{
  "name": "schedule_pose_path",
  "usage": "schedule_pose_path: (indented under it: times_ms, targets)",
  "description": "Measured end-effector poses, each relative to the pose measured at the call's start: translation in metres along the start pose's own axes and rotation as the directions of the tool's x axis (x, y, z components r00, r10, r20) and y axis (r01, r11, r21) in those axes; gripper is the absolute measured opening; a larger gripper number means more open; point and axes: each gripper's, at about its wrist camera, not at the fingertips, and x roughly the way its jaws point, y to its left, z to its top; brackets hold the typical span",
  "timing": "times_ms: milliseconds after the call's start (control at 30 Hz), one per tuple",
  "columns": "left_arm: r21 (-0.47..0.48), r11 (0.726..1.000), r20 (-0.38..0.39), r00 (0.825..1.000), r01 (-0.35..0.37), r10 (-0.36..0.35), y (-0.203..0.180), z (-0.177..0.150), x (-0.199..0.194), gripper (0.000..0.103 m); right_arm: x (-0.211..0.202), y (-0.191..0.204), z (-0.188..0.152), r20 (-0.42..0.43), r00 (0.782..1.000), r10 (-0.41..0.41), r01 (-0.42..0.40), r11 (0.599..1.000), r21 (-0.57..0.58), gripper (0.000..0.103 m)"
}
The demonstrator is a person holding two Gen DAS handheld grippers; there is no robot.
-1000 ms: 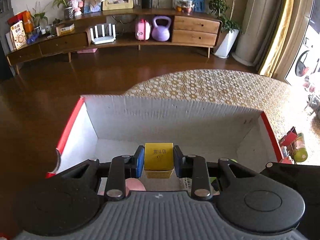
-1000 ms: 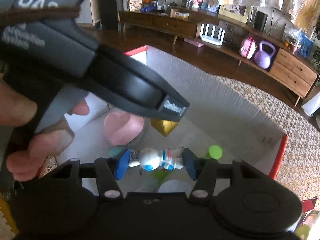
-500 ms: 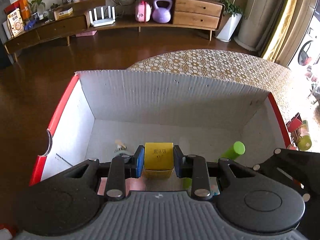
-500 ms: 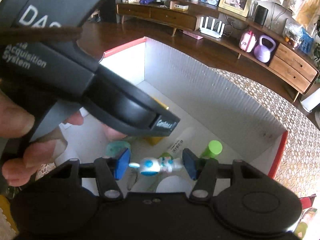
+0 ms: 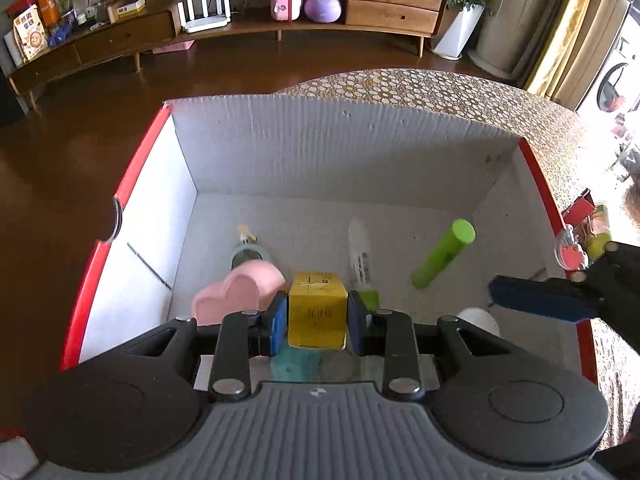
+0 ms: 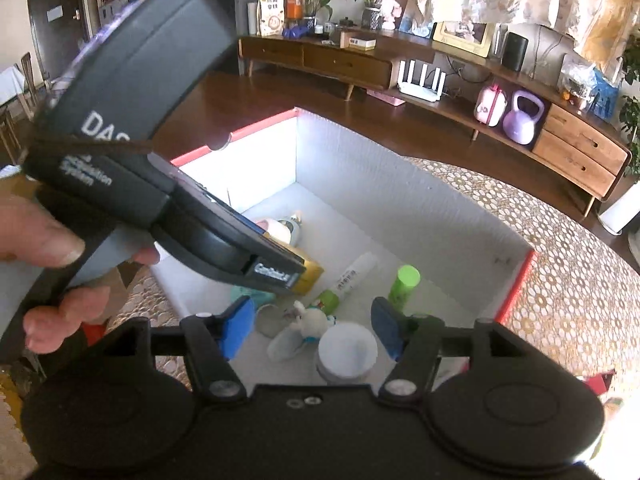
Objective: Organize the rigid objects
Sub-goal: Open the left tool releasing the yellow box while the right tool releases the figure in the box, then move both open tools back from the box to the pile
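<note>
Since the earlier frame, your right hand-held gripper (image 6: 310, 330) has let go of the small astronaut toy (image 6: 310, 322), which now lies in the box (image 5: 320, 140) below its parted fingers. Your left hand-held gripper (image 5: 317, 312) is clamped on the yellow carton (image 5: 317, 308), upright and straight ahead between its pads, low over the box floor beside the pink heart case (image 5: 236, 292) and above a teal item.

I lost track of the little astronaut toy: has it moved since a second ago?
Yes. It left the right gripper, now open, and lies on the box floor beside the white jar.
</note>
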Motion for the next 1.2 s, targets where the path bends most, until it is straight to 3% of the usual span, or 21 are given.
schedule_pose_path:
  times_ms: [400,1067,1100,1167,1200]
  targets:
    - [0.039,0.999,0.094,0.995,-0.025,0.021,-0.033,-0.023,-0.045,0.030,-0.070,-0.013,-0.027,0.098,0.995,0.009,-0.015,0.998,0.061,0.071]
    - [0.048,0.999,0.271,0.963,-0.013,-0.001,-0.103,-0.053,-0.124,0.031,-0.168,-0.058,-0.094,0.228,0.974,-0.015,-0.027,0.983,0.180,0.086]
    - [0.046,0.999,0.277,0.961,-0.011,-0.002,-0.105,-0.055,-0.126,0.032,-0.171,-0.061,-0.098,0.230,0.973,-0.019,-0.025,0.982,0.189,0.086]
    - [0.044,0.999,0.295,0.955,-0.013,-0.001,-0.113,-0.061,-0.130,0.050,-0.178,-0.068,-0.107,0.235,0.972,-0.028,-0.022,0.978,0.206,0.087]
    - [0.043,0.999,0.308,0.951,-0.012,-0.002,-0.116,-0.064,-0.132,0.064,-0.181,-0.072,-0.112,0.236,0.971,-0.035,-0.016,0.977,0.211,0.088]
